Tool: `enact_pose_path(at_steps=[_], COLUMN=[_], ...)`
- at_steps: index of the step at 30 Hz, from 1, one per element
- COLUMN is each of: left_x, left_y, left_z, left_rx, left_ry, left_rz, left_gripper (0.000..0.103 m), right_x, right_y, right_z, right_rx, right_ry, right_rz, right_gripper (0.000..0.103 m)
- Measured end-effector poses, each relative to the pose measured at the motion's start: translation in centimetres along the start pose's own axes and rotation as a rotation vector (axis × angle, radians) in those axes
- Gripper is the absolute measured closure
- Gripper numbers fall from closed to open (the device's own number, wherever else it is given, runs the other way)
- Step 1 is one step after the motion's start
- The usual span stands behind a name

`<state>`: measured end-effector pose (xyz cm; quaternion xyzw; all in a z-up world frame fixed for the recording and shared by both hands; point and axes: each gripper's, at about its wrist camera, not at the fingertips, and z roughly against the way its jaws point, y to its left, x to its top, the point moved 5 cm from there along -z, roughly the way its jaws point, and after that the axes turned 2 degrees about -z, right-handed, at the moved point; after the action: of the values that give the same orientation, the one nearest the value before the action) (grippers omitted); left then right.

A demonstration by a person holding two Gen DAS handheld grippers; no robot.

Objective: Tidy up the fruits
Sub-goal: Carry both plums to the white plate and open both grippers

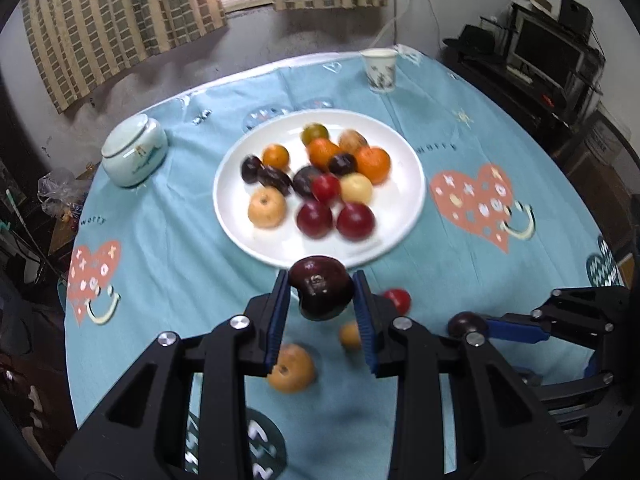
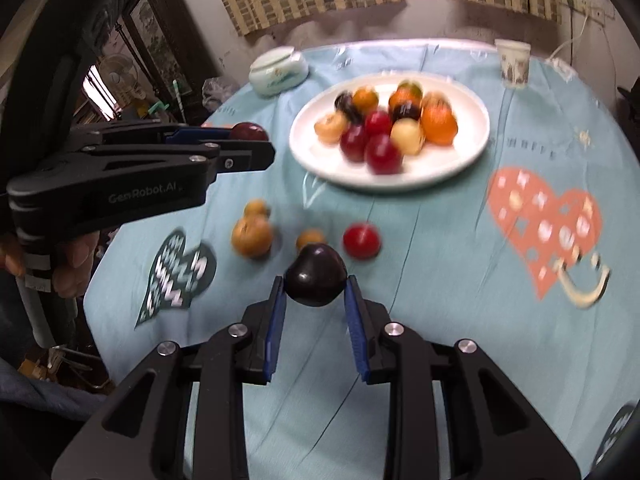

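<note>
A white plate (image 1: 404, 216) (image 2: 472, 152) holds several fruits: oranges, dark plums, red plums and yellow ones. My left gripper (image 1: 321, 286) is shut on a dark red plum (image 1: 320, 292), held above the cloth just short of the plate's near rim; it also shows in the right wrist view (image 2: 249, 131). My right gripper (image 2: 315, 284) is shut on a dark purple plum (image 2: 315, 280), also seen in the left wrist view (image 1: 464, 324). Loose on the cloth lie a red plum (image 2: 361, 241) (image 1: 398, 300), a yellow-brown fruit (image 2: 252, 236) (image 1: 291, 368) and two small orange ones (image 2: 310, 239) (image 2: 256, 208).
The round table has a blue cloth (image 1: 172, 240) with heart prints. A pale green lidded jar (image 1: 134, 152) (image 2: 278, 70) stands at the far left, a paper cup (image 1: 380, 70) (image 2: 513, 62) at the far edge. Furniture surrounds the table.
</note>
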<state>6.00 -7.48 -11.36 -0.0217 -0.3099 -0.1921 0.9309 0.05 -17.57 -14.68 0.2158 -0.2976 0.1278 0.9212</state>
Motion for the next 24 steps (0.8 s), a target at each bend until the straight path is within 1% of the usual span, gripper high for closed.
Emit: enact_pose_path(at_steps=[5,11,15,16,18,20,23,24], left_x=[2.6,5.3,7.5,7.9,8.3,8.3,8.0,7.9], left_y=[2.5,4.2,5.7,6.1,6.3,6.0,5.4,5.6], left_z=[-1.6,-4.5,-7.0,-7.8,-8.7,-9.3,-10.7,-11.2], left_rx=[0.02,0.036,0.051,0.053,0.054,0.043,0.036,0.05], left_ry=[-0.009,0.005,0.017,0.029,0.04,0.043,0.063,0.07], left_rz=[0.03,0.047,0.077,0.089,0.089,0.067,0.045,0.049], left_gripper=[0.071,0.071,0.071,0.071,0.071,0.071,0.071,0.072], right_x=[4.3,8.8,11.3,11.9,13.0,14.0,15.9,16.5], right_y=[-1.4,-3.2,-4.3,-4.6,-5.0,-5.0,-5.0,-5.1], right_z=[0.7,-0.5,-3.4,-4.1,-5.8,-7.3,-9.6,-10.2], right_rx=[-0.028,-0.043,-0.057,-0.058,-0.052,-0.048,-0.059,-0.071], right_ry=[-0.067,-0.094,-0.08,-0.078,-0.067,-0.055,-0.035,-0.034], right_rz=[0.013,0.017,0.002,-0.008,-0.02,-0.011,0.007,0.011], right_gripper=[0.073,0.073,0.073,0.073,0.073,0.073,0.073,0.073])
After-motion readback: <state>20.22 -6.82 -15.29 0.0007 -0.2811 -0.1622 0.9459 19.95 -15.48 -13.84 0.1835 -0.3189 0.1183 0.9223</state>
